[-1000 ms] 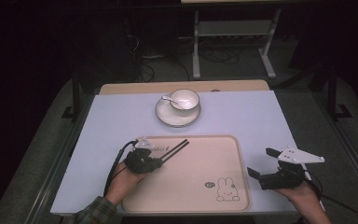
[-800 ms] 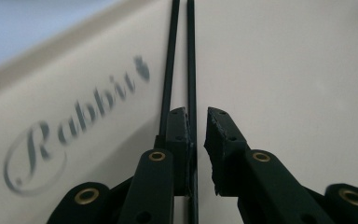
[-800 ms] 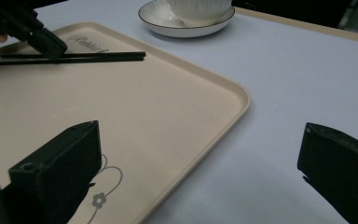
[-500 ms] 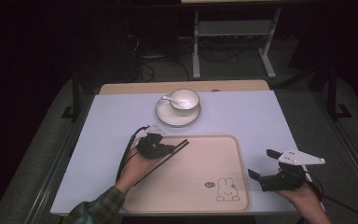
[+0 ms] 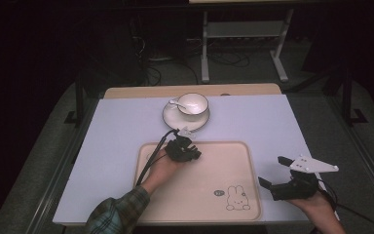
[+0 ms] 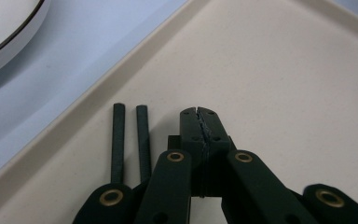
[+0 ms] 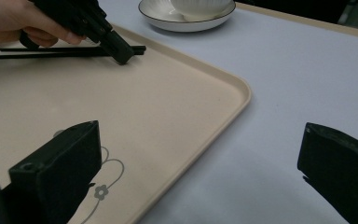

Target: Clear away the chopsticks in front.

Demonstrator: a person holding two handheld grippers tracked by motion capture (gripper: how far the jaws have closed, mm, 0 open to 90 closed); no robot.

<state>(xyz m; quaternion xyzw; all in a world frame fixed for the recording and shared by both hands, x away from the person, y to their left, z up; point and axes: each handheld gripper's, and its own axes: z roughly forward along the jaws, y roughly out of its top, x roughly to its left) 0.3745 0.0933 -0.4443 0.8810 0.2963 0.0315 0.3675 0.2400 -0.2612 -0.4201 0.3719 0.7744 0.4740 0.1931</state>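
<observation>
Where hand (image 5: 163,168) covers chopsticks (image 6: 129,140) | left gripper (image 6: 199,113) jaws closed, empty

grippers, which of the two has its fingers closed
The left gripper, over the tray beside the black chopsticks, has its fingers pressed together. The right gripper, at the tray's right edge, is spread wide.
</observation>
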